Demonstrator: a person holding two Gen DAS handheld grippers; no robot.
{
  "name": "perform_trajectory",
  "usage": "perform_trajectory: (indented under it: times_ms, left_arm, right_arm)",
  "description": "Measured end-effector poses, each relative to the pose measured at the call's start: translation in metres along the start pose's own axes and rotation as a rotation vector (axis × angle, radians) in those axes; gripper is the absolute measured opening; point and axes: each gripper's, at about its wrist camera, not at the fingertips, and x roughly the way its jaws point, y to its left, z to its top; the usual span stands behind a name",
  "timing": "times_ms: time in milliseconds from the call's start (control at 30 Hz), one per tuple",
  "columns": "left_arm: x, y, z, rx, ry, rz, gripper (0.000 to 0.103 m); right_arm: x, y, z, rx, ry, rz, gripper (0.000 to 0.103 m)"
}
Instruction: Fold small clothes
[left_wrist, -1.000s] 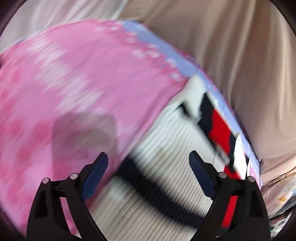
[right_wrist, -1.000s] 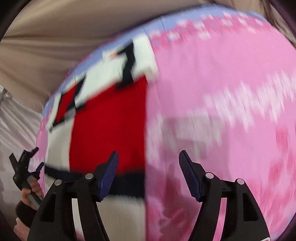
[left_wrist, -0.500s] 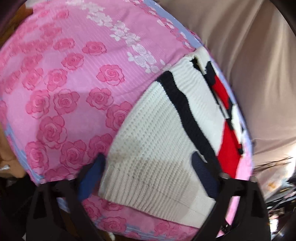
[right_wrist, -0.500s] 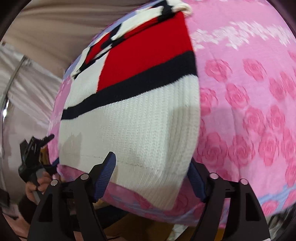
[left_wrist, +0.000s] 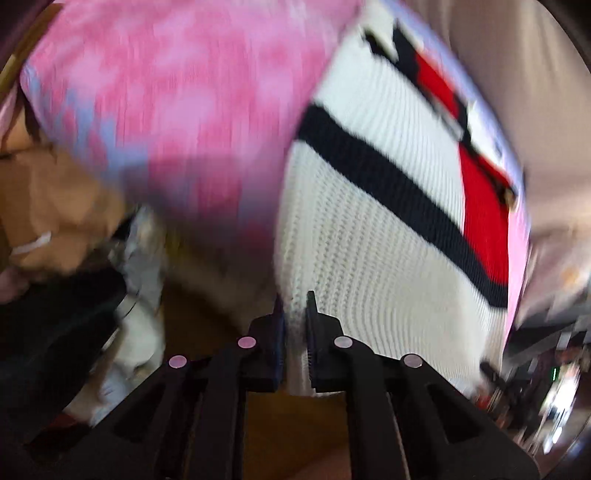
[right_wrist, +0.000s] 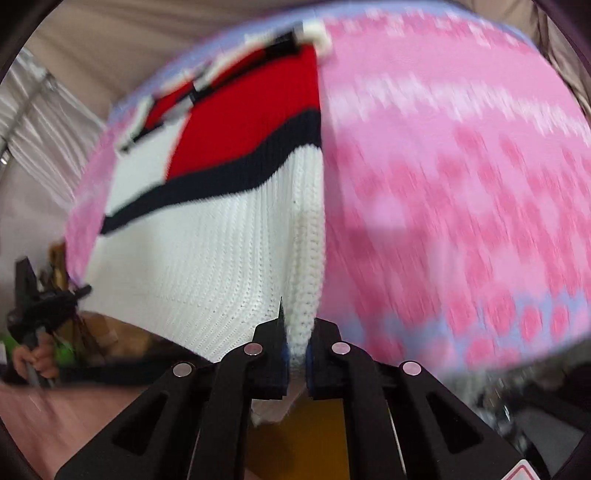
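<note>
Knitted sweater, white with a black band and a red panel, lying on a desk under a pink rose-print cloth, its white hem at the near edge. The left tongs are closed on the hem at its left corner; in the right wrist view the right tongs are likewise pinched on the hem's right corner, with the knit bunched into a narrow ridge between the fingers. Both views are motion-blurred, so fine detail at the far collar end cannot be read.

Handling, as judged from the ribbed texture: the knit is soft, thick and stretchy, light enough for two corner grips, but it will sag between them and lengthen if pulled hard. It is not slippery; the ribs give the pads purchase. The two hem corners appear the sensible holds for carrying the lower edge toward the collar. The pink cloth beneath could drag along with it.
</note>
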Motion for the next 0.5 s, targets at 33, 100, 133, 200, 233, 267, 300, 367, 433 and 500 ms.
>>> perform_trajectory:
  times_ms: [33,100,133,200,233,267,300,367,433,500]
  left_arm:
    - [0.001,0.002,-0.014,0.018,0.049,0.003,0.009]
    - [-0.011,0.006,-0.033,0.022,0.099,-0.006,0.009]
    - [-0.027,0.002,-0.033,0.034,0.072,-0.025,0.009]
    - [-0.051,-0.015,-0.014,0.061,-0.011,-0.056,0.009]
    - [-0.063,-0.027,0.005,0.074,-0.072,-0.088,0.009]
    - [-0.070,-0.036,0.021,0.084,-0.111,-0.118,0.009]
    - [-0.076,-0.050,0.040,0.103,-0.158,-0.163,0.009]
    - [-0.086,-0.082,0.089,0.157,-0.305,-0.175,0.009]
    - [-0.087,-0.105,0.132,0.185,-0.418,-0.175,0.009]
    - [-0.076,-0.118,0.166,0.165,-0.465,-0.156,0.009]
  right_arm:
    - [0.006,-0.006,-0.020,-0.008,0.075,-0.023,0.006]
    - [0.012,-0.015,-0.054,0.008,0.201,-0.018,0.006]
    - [0.008,-0.016,-0.066,0.025,0.240,0.010,0.006]
    - [-0.012,-0.008,-0.062,0.050,0.210,0.105,0.006]
    - [-0.024,-0.003,-0.049,0.047,0.163,0.134,0.006]
    - [-0.034,-0.001,-0.035,0.047,0.114,0.160,0.006]
    - [-0.049,0.002,-0.005,0.060,0.017,0.213,0.006]
    - [-0.062,0.004,0.036,0.086,-0.108,0.282,0.006]
    - [-0.066,-0.006,0.086,0.143,-0.243,0.360,0.006]
    - [-0.053,-0.023,0.128,0.224,-0.329,0.396,0.006]
